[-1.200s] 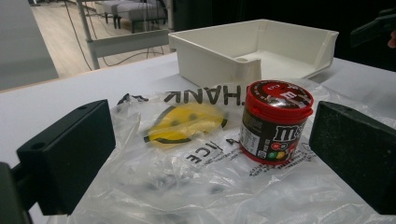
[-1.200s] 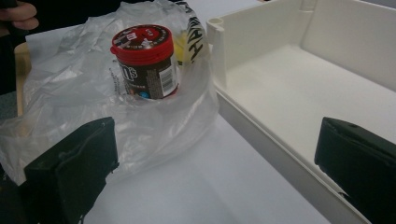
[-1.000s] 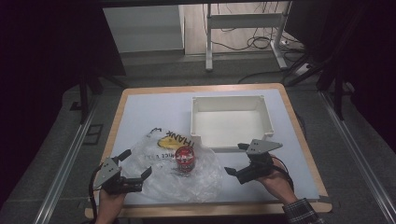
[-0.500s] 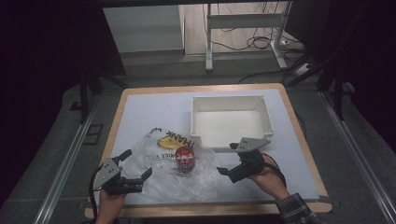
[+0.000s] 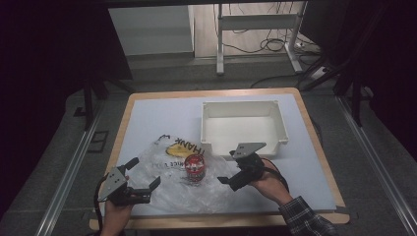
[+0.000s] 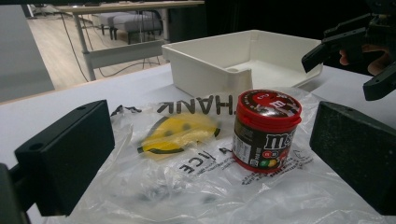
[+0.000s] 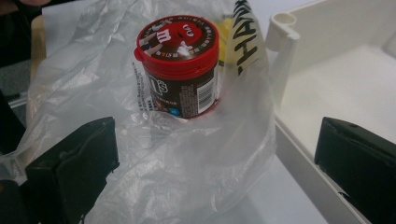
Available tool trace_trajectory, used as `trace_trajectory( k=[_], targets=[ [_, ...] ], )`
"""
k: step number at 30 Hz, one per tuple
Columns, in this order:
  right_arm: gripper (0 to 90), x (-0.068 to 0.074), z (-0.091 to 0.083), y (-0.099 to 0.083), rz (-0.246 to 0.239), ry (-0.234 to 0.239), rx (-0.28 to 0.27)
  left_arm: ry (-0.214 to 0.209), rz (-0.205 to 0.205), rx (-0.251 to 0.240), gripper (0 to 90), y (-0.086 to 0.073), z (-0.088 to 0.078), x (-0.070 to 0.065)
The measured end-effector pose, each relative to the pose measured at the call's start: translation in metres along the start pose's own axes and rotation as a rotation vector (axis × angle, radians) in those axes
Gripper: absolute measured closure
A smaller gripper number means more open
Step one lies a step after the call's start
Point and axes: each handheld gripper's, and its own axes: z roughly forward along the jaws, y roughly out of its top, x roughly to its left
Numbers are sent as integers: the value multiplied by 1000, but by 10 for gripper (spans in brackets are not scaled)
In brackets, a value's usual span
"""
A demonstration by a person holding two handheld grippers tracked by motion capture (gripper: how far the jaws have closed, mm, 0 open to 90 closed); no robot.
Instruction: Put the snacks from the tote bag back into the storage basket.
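Pale table [image 5: 162, 118], right gripper [image 5: 231, 169] spread beside candy jar [image 5: 195, 168], left gripper [image 5: 142, 178] spread

- right gripper [image 5: 235, 168] moved left across the table [image 5: 147, 113], off the clear area near the tray [image 5: 243, 146] corner
- now over the plastic bag [image 5: 162, 162] edge, near the red-lidded candy jar [image 5: 195, 168]
- fingers spread, nothing between them

The candy jar [image 5: 195, 167] stood on the plastic bag [image 5: 167, 169] with open table [image 5: 157, 118] behind; the white bin [image 5: 243, 125] walled off the right.
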Motion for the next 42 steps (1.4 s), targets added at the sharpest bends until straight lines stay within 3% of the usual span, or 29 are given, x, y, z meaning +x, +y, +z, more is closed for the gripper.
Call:
trace_trajectory(
  k=[9, 18, 25, 30, 42],
  targets=[
    [0, 3, 15, 9, 17, 28, 28, 7, 9, 5, 0, 0, 0, 0],
    [0, 8, 29, 18, -10, 44, 51, 8, 13, 10, 0, 0, 0, 0],
    [3, 12, 40, 27, 3, 63, 86, 9, 13, 7, 0, 0, -1, 0],
    [12, 16, 50, 33, -42, 44, 128, 8, 14, 4, 0, 0, -1, 0],
    [31, 15, 68, 46, -29, 50, 173, 11, 19, 6, 0, 0, -2, 0]
  ],
)
